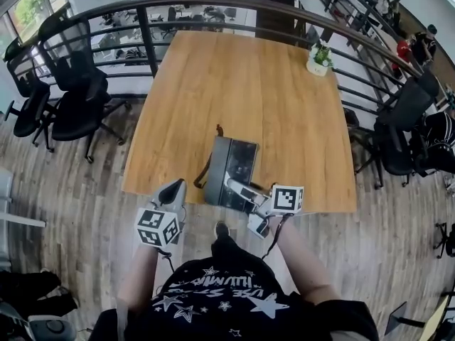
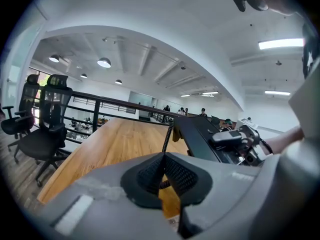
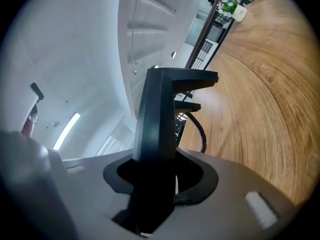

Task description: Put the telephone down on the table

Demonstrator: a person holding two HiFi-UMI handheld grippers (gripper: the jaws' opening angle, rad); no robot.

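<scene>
Several office chairs (image 1: 75,91): seen at the left edge of the head view, beside the table (image 1: 234,84); more are seen at the right edge.
Railing (image 1: 213,6): curved round the far end of the table, in the upper part of the frame.
Plant pot (image 1: 318,59): placed at the upper right corner of the table, well apart from the telephone (image 1: 229,172).
Telephone: found at the lower edge of the table, near the middle of the frame; whether it rests on the wood cannot be told.
Right gripper (image 1: 240,188): closed on the lower right part of the telephone, which is clamped between the jaws.
Left gripper (image 1: 175,190): seen just left of the telephone, apart from it; the jaws are closed on each other and nothing is held.
Coiled cord (image 1: 207,170): hung at the left side of the telephone, between it and the left gripper.
Long axis: directed from the lower table edge toward the upper one, slightly leaned to the right.
</scene>
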